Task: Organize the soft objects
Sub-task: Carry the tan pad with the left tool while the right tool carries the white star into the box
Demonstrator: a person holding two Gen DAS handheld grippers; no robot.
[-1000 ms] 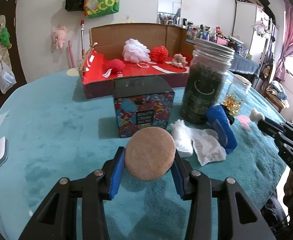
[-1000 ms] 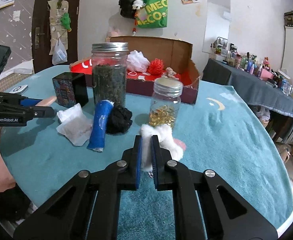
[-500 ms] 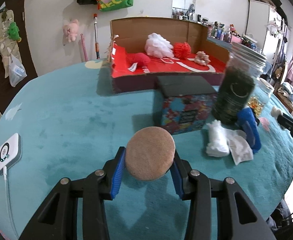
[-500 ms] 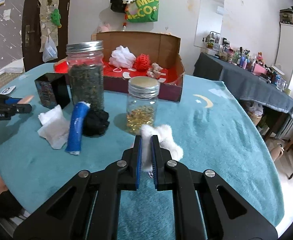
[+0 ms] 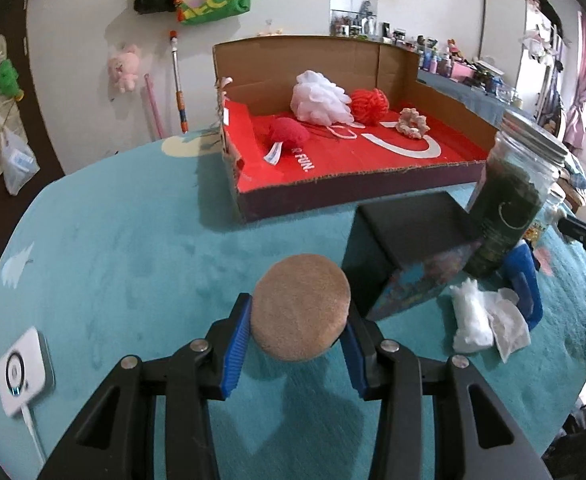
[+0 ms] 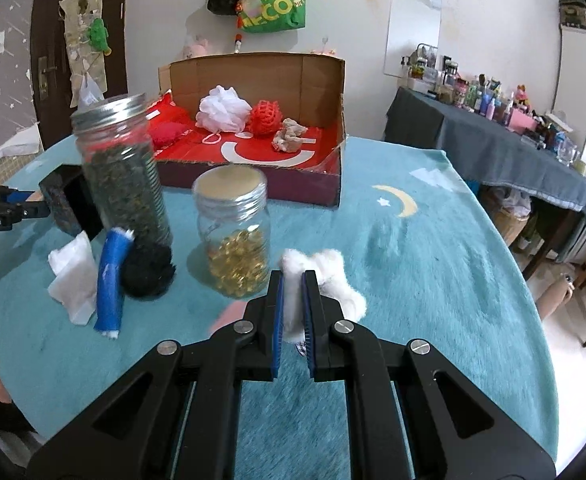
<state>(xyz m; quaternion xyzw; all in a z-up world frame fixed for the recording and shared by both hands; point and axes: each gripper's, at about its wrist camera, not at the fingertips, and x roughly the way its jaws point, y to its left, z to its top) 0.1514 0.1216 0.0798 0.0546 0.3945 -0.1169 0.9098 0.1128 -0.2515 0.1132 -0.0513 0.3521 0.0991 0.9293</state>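
My left gripper (image 5: 297,322) is shut on a round tan powder puff (image 5: 300,306) and holds it above the teal table cover, in front of the cardboard box (image 5: 357,188). The box holds a white bath pouf (image 5: 320,98), a red mesh pouf (image 5: 369,106), a red soft piece (image 5: 288,133) and a beige scrunchie (image 5: 412,122). My right gripper (image 6: 293,302) is shut on a white fluffy plush piece (image 6: 333,276), held above the table right of the small jar (image 6: 235,236). The box also shows in the right wrist view (image 6: 253,184).
A tall jar of dark leaves (image 6: 123,176), a black patterned box (image 5: 409,248), a blue tube (image 6: 111,276), crumpled white tissue (image 6: 73,276) and a black fuzzy ball (image 6: 147,270) stand between the grippers. A white device (image 5: 23,372) lies at the left edge.
My left gripper has carried the puff left and toward the cardboard box. My right gripper has moved forward with the plush piece, closer to the small jar and box.
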